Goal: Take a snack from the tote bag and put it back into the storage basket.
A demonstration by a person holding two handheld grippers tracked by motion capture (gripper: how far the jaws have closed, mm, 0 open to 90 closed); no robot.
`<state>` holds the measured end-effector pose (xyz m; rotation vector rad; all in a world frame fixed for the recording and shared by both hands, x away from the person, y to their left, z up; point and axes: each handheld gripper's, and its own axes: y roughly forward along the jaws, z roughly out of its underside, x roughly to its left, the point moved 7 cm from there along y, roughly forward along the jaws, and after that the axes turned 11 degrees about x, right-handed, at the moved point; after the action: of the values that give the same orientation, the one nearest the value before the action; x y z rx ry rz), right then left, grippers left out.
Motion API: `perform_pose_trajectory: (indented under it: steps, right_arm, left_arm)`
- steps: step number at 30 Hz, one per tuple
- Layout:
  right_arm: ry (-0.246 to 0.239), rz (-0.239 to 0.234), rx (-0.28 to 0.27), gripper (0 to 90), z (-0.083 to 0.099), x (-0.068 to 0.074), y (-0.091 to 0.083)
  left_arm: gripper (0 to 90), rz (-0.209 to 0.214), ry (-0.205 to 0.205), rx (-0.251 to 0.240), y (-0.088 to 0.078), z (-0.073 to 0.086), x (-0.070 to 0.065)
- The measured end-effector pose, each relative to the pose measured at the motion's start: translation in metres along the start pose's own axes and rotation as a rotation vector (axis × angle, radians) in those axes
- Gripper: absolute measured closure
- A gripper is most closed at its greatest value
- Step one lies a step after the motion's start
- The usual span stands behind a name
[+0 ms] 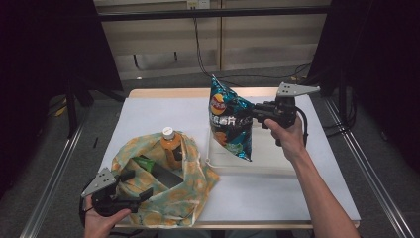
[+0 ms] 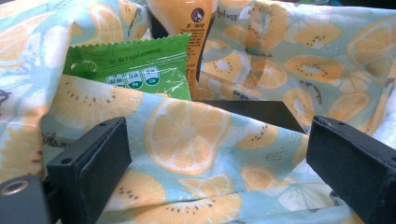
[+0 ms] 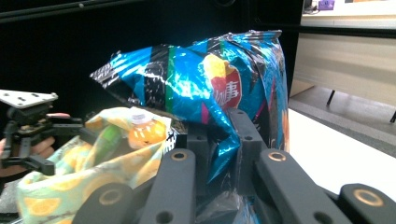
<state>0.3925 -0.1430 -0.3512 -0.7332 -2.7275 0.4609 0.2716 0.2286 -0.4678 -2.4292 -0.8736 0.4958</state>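
My right gripper (image 1: 253, 113) is shut on the edge of a blue chip bag (image 1: 229, 121), which hangs upright above the table. In the right gripper view its jaws pinch the crinkled foil of the chip bag (image 3: 196, 79). A fabric bag (image 1: 190, 191) printed with lemon slices lies open at the front left. It holds an orange drink bottle (image 1: 171, 144), a green packet (image 1: 143, 162) and a dark flat item (image 1: 166, 176). My left gripper (image 1: 136, 184) stands open at the bag's near rim. Its fingers (image 2: 100, 158) straddle the fabric (image 2: 187, 135) without pressing it.
A shallow white tray (image 1: 270, 158) lies on the white table cover (image 1: 148, 119) under the chip bag. Black curtains flank both sides. Cables run across the floor behind the table, and metal rails (image 1: 54, 178) line the floor left and right.
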Motion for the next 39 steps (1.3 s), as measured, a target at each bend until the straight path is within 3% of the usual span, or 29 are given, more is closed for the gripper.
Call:
perform_pose_trajectory:
  steps: [10, 17, 29, 39]
  right_arm:
    - [0.035, 0.002, 0.043, 80.7, 0.014, -0.028, 0.027]
    - [0.039, 0.002, 0.071, 80.3, 0.019, -0.04, 0.042]
    - [0.033, 0.066, 0.118, 77.8, 0.03, -0.07, 0.036]
    - [0.078, 0.143, 0.143, 69.8, 0.043, -0.096, 0.023]
  left_arm:
    - [6.0, -0.001, 0.001, 0.001, 0.0, 0.0, 0.0]
    - [6.0, 0.0, -0.004, 0.001, -0.001, 0.001, 0.001]
    - [5.7, -0.002, -0.005, -0.002, -0.001, 0.001, 0.001]
    - [5.7, -0.005, -0.001, 0.007, 0.0, 0.001, 0.001]
